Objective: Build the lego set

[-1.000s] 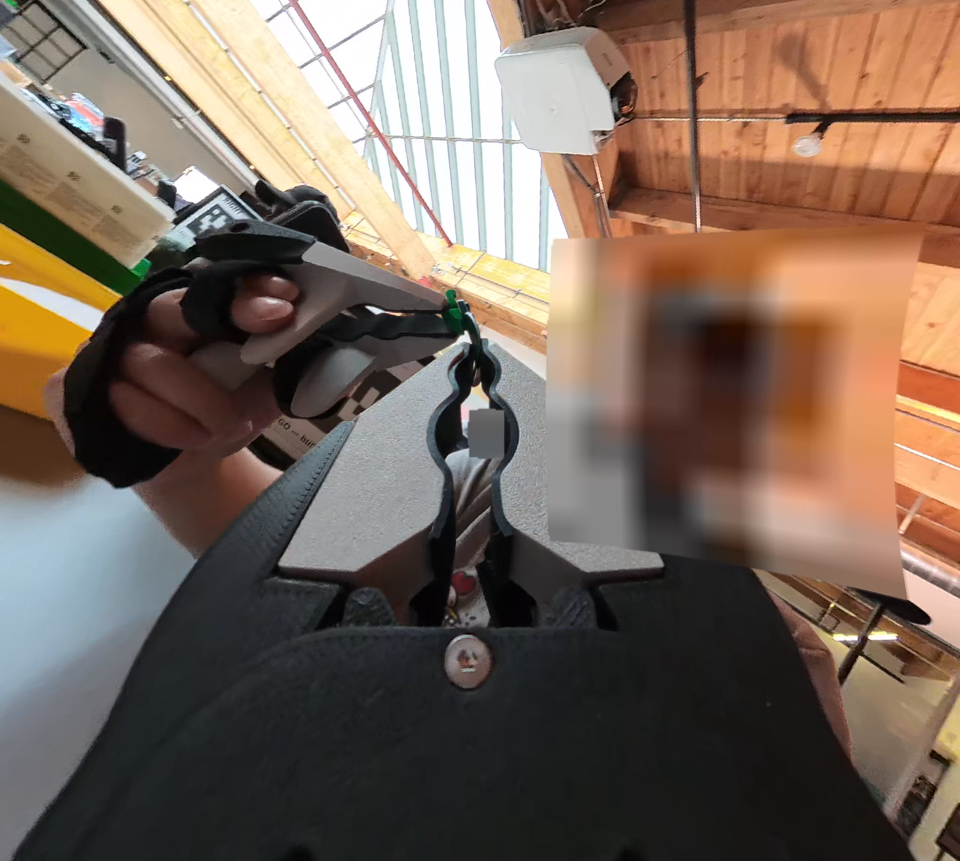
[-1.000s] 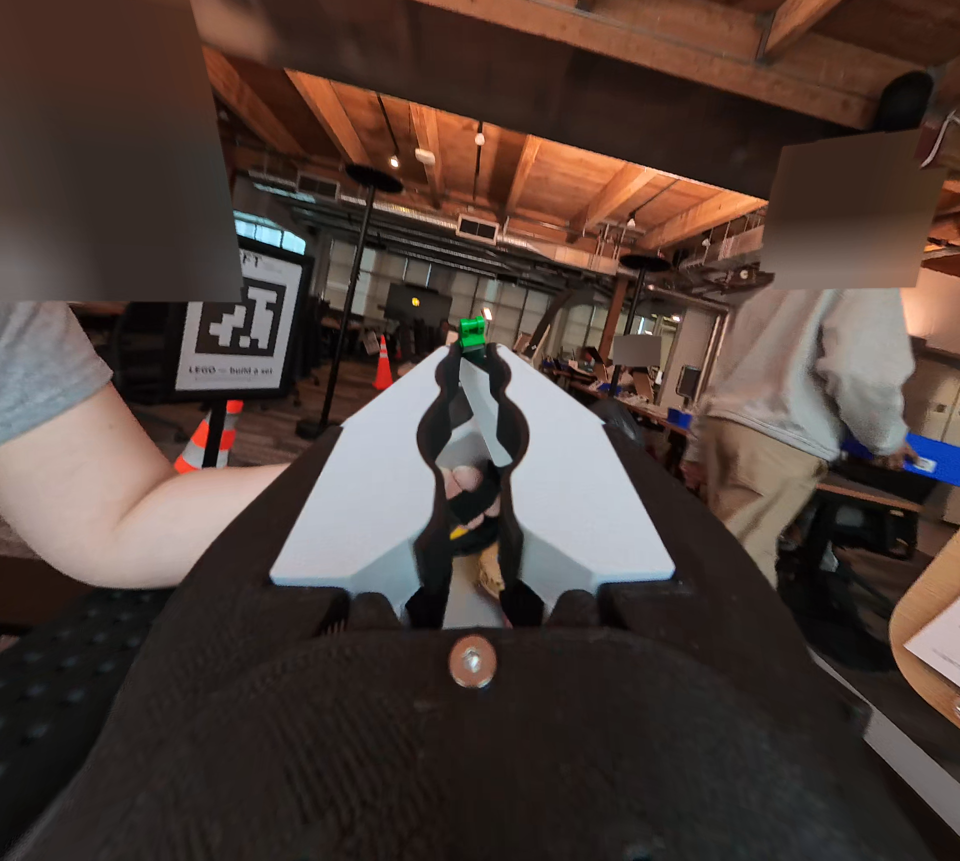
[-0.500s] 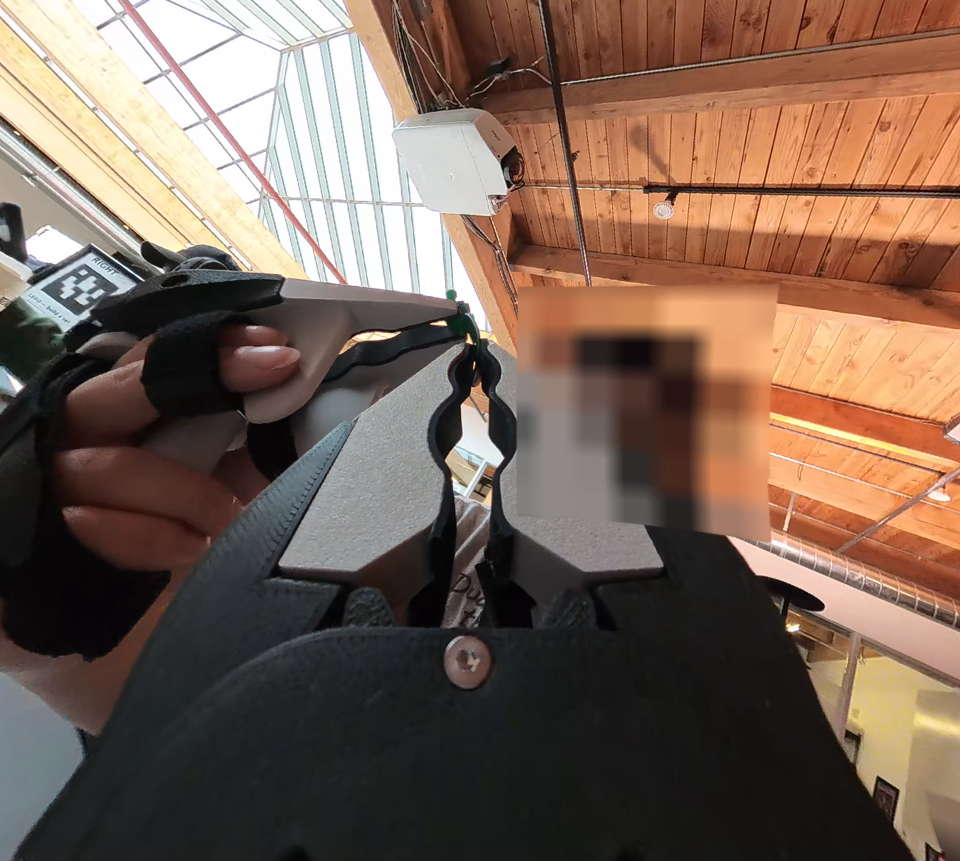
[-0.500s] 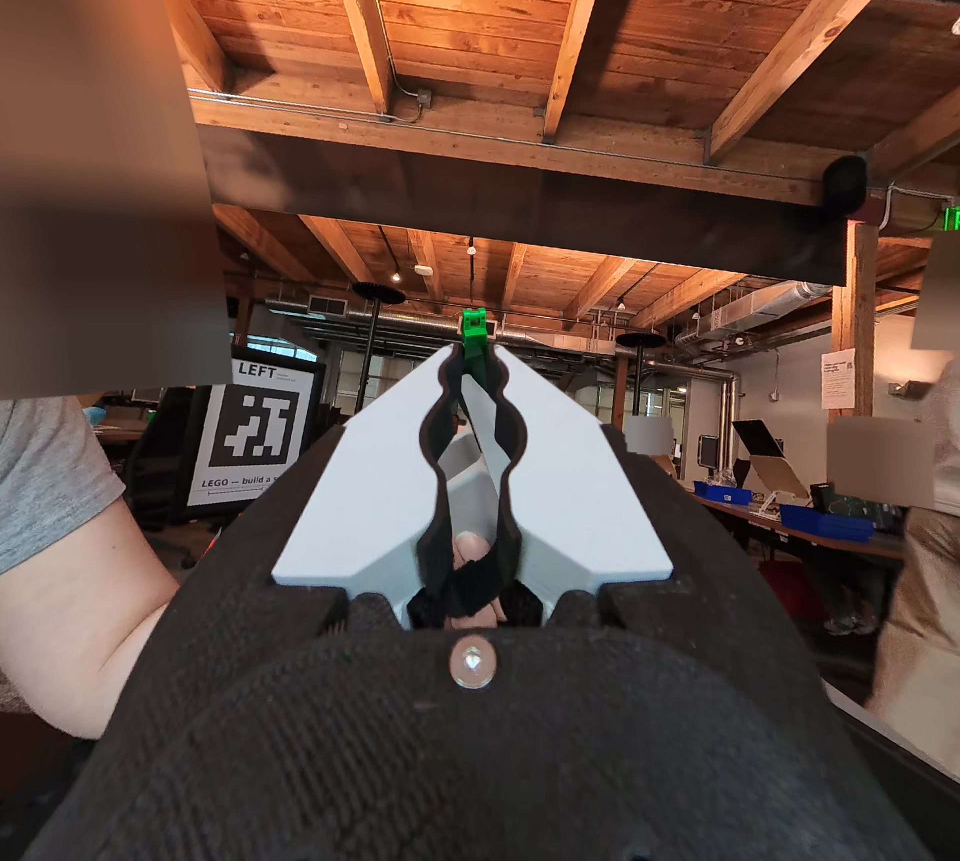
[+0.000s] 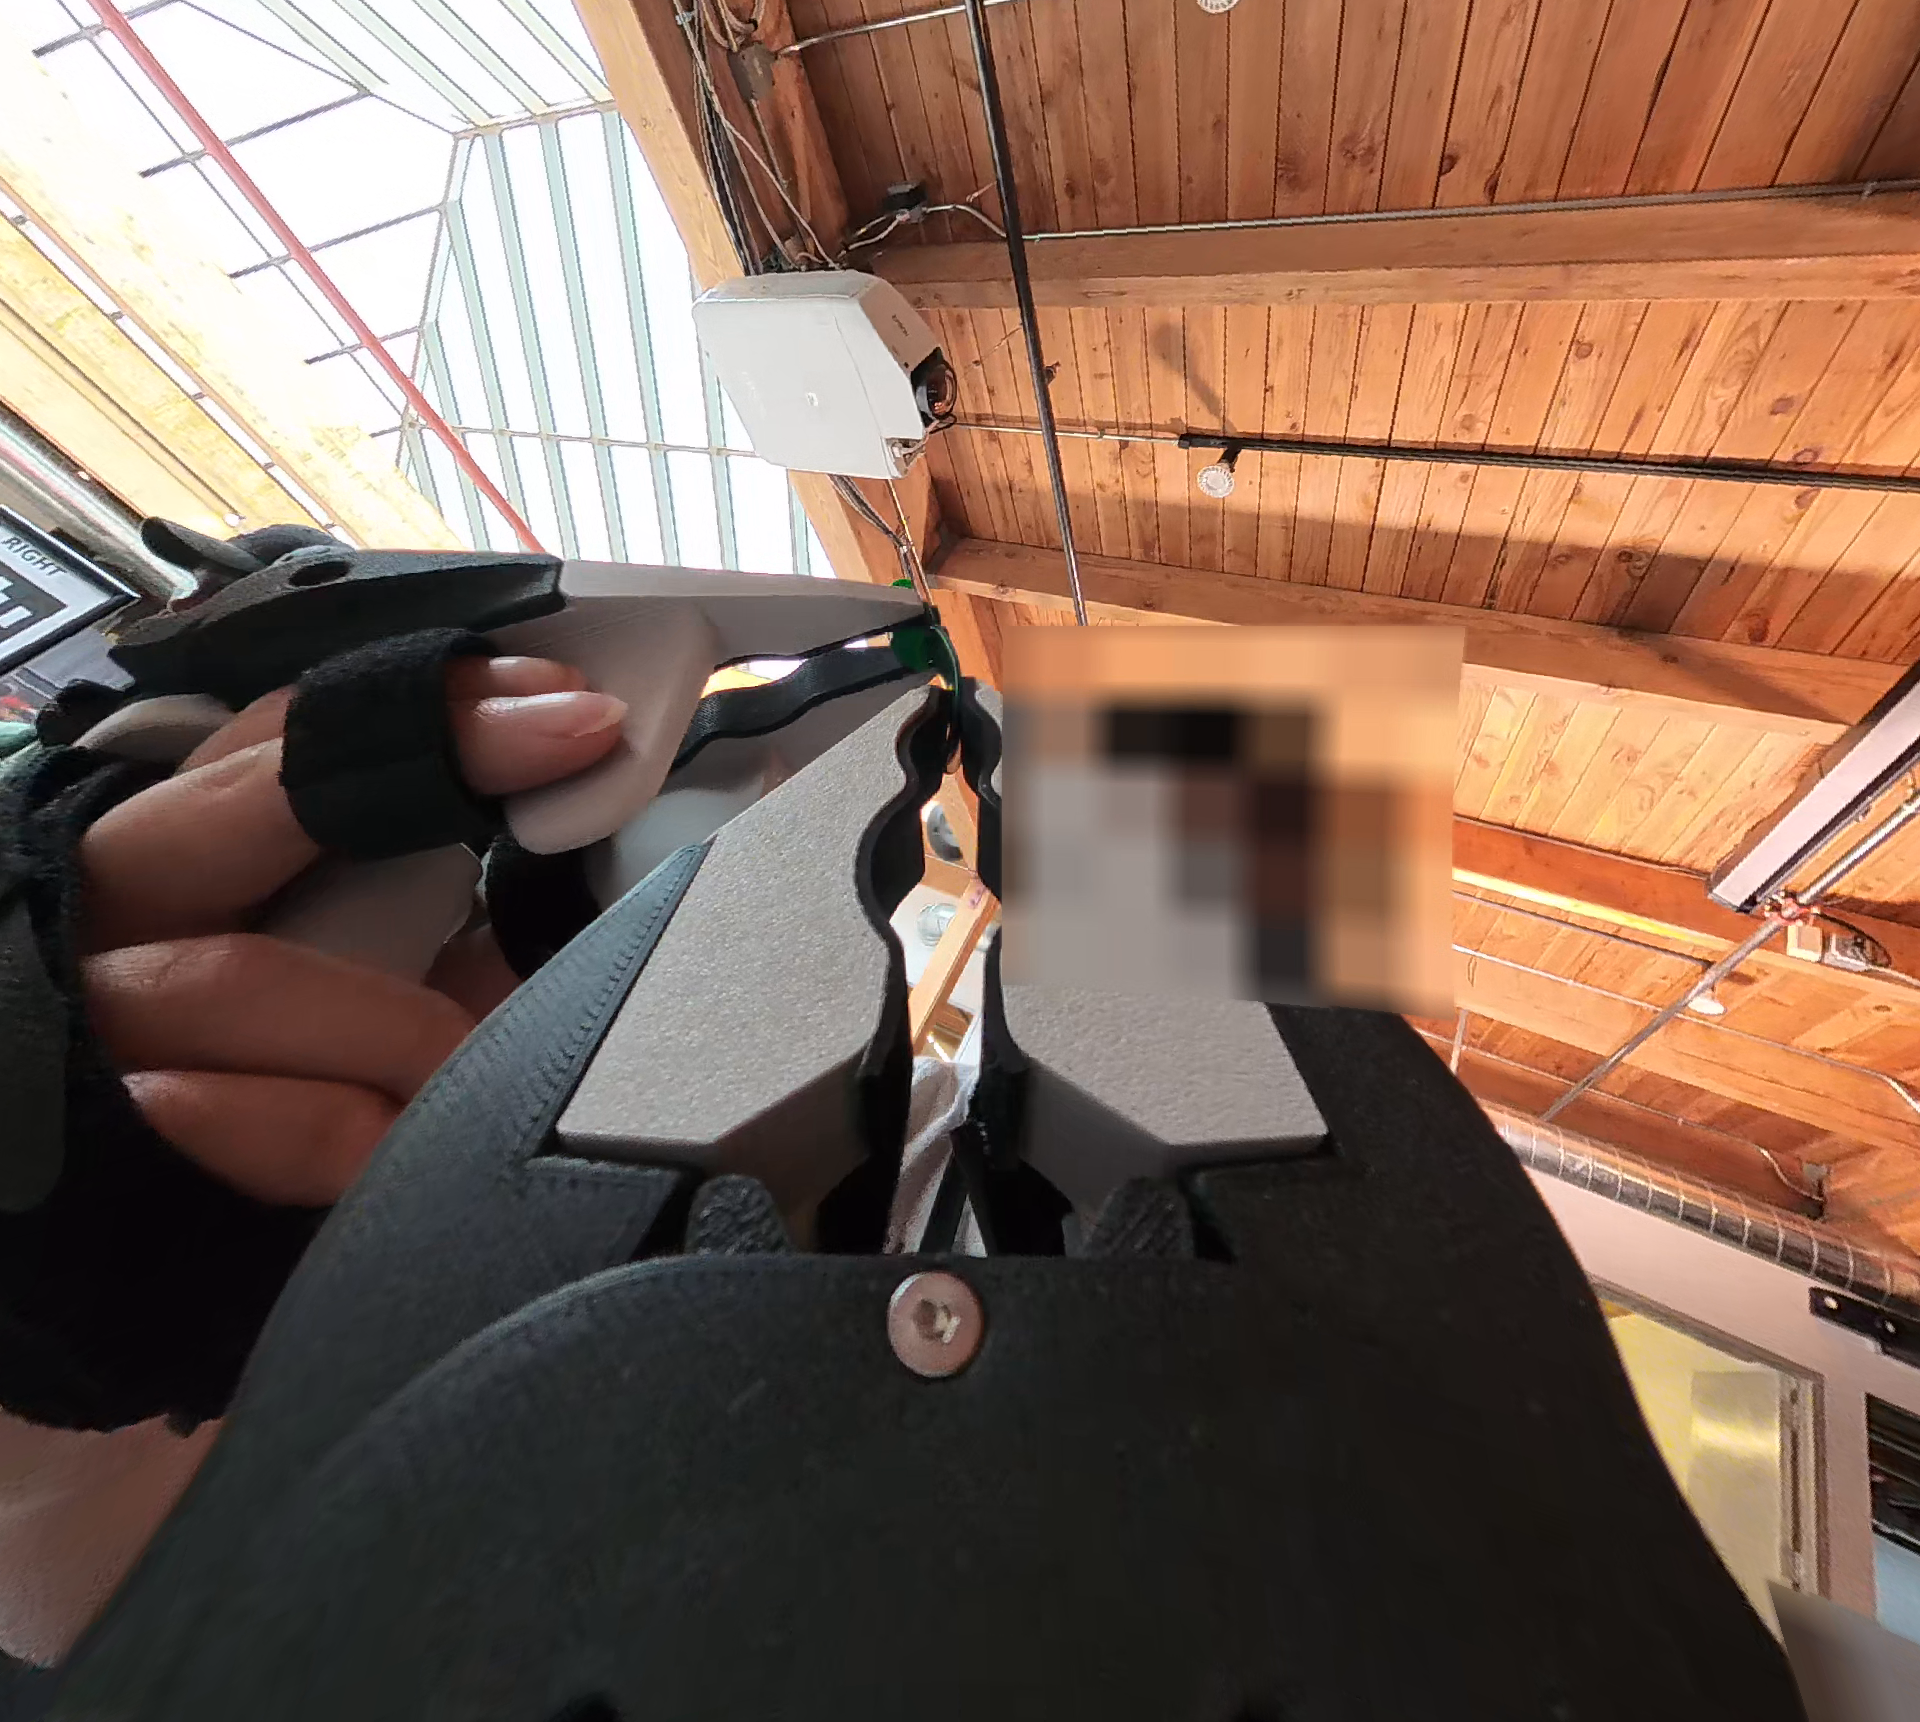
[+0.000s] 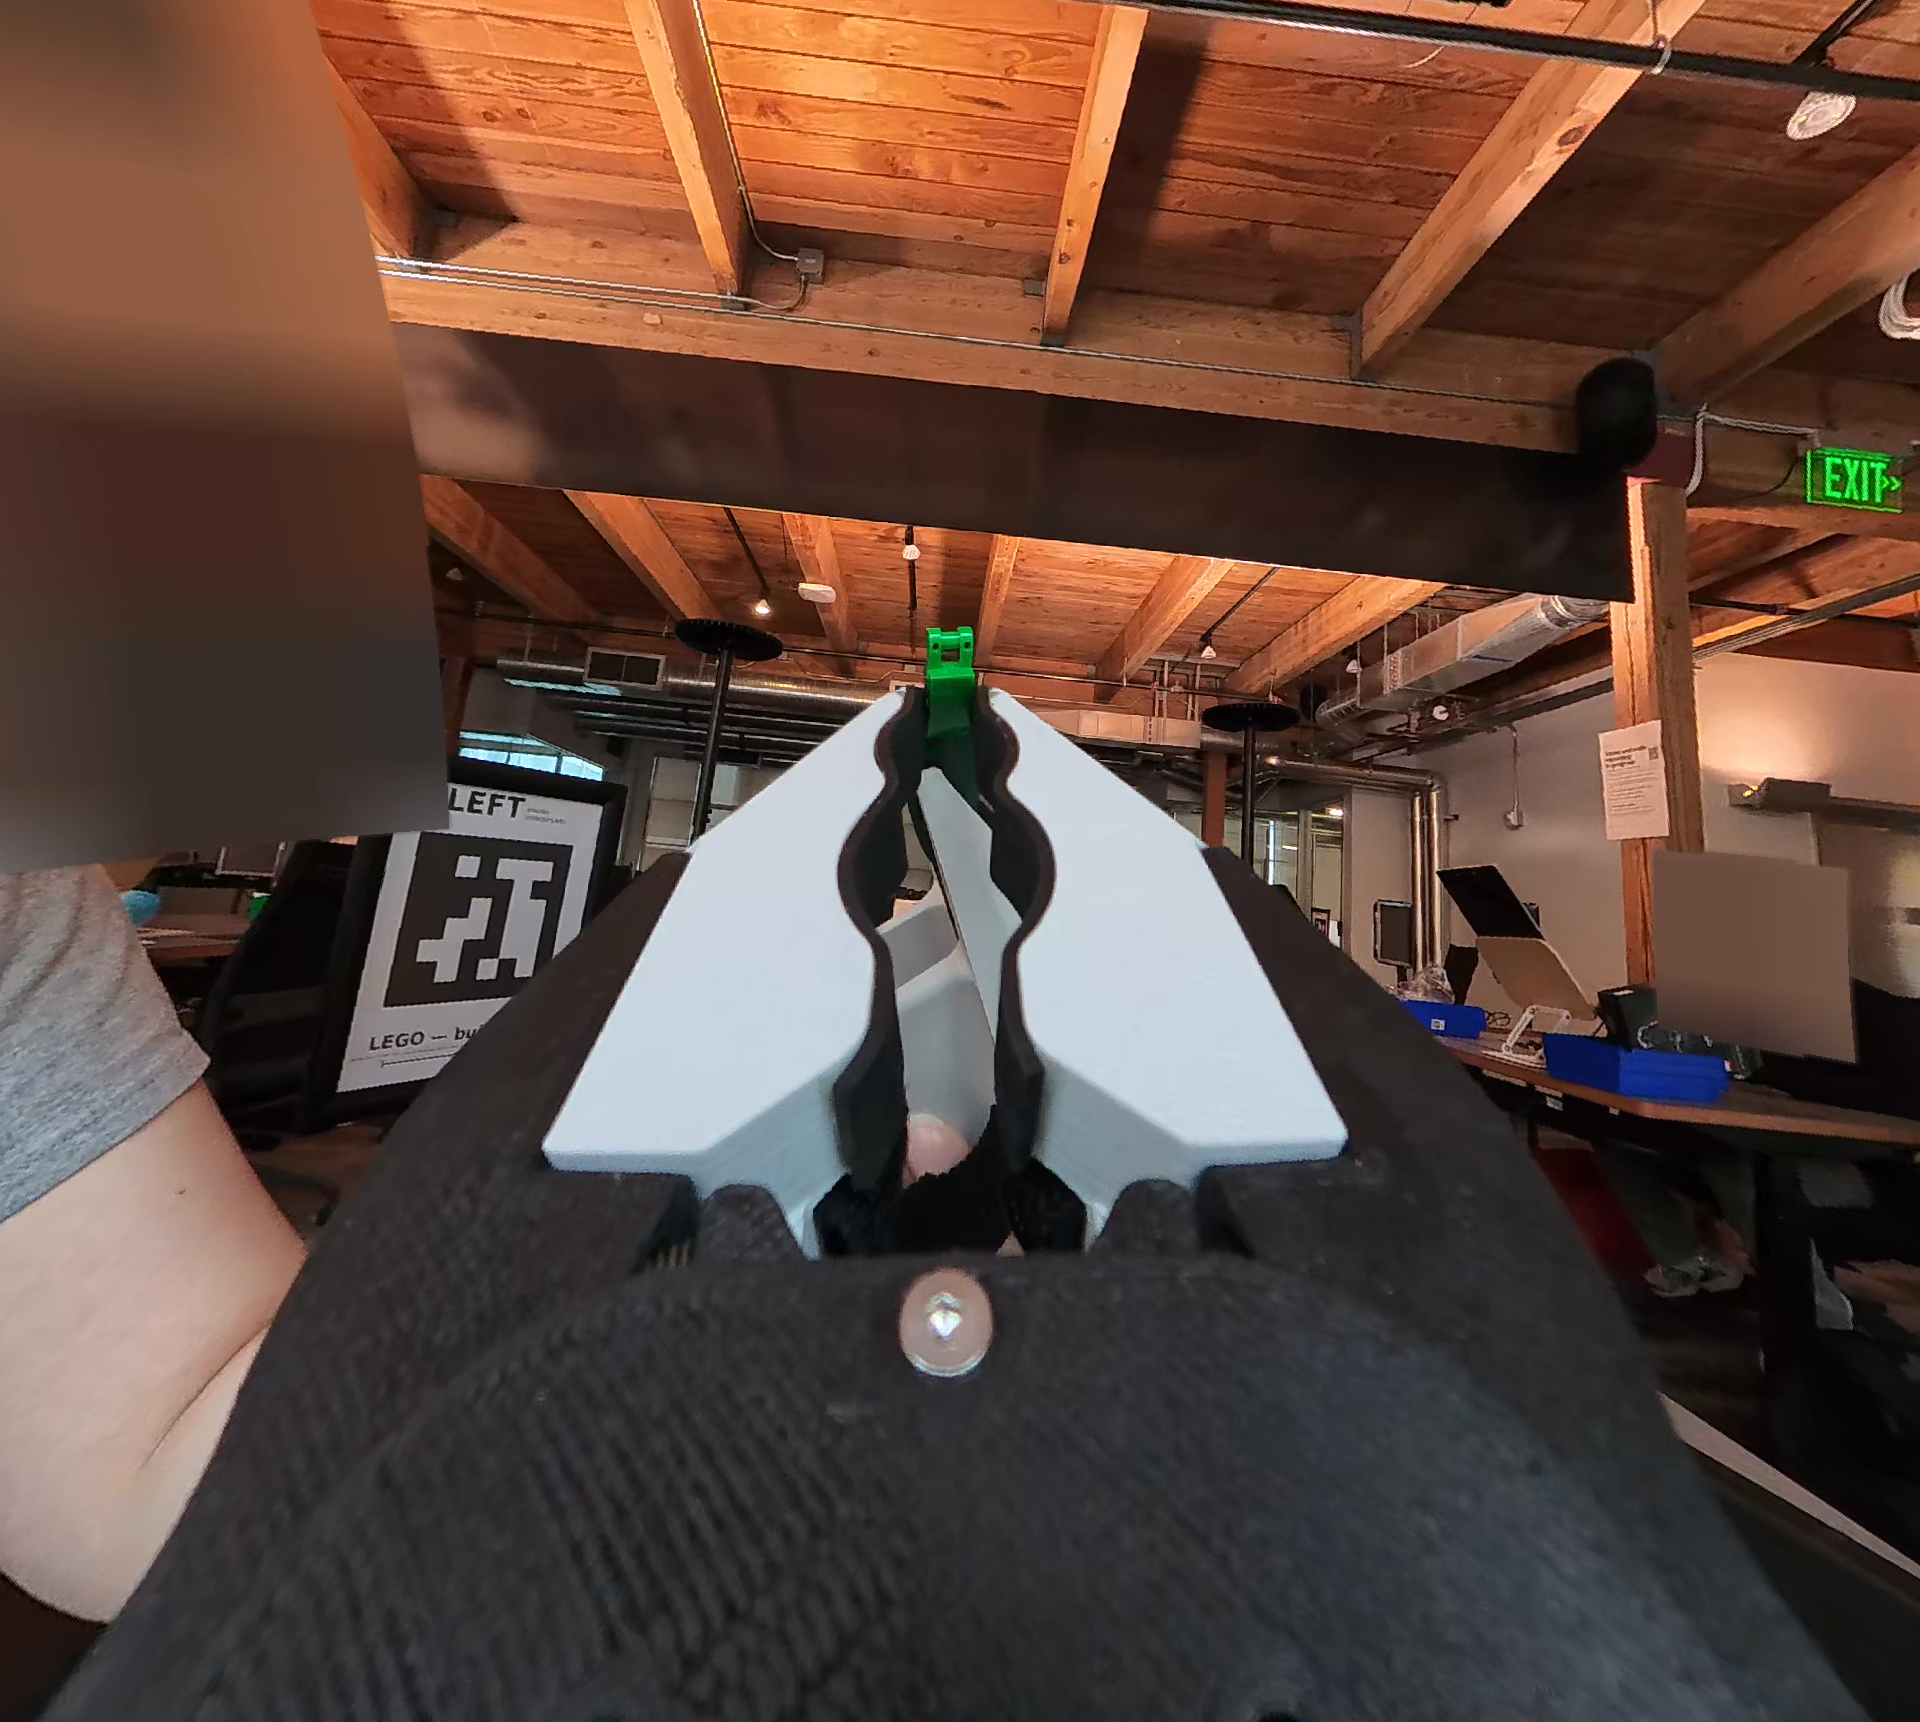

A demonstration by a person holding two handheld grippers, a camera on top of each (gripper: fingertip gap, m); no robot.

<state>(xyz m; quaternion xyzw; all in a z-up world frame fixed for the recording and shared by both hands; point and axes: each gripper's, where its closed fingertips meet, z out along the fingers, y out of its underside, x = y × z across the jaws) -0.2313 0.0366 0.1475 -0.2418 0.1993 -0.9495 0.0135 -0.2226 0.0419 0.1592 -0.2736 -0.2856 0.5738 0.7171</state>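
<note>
Both grippers are raised in the air, tips together, pointing up at a wooden ceiling. In the right wrist view my right gripper is shut on a small green lego piece that sticks out above its tips. One of the left gripper's fingers shows through the gap behind it. In the left wrist view my left gripper has its jaws closed at the tips on the same green lego piece. The right gripper comes in from the left, held by a gloved hand. A blur patch hides part of my left gripper's right finger.
A white projector hangs from the ceiling beams. A black-and-white marker board stands on the left gripper's body. A person's bare arm is at the left. Tables with blue bins stand far off at the right. My two grippers' fingertips are within a few centimetres of each other.
Both grippers have tilted upward together, so more ceiling shows. Their tips have stayed together on the green piece. A person standing at the right has left the right wrist view.
</note>
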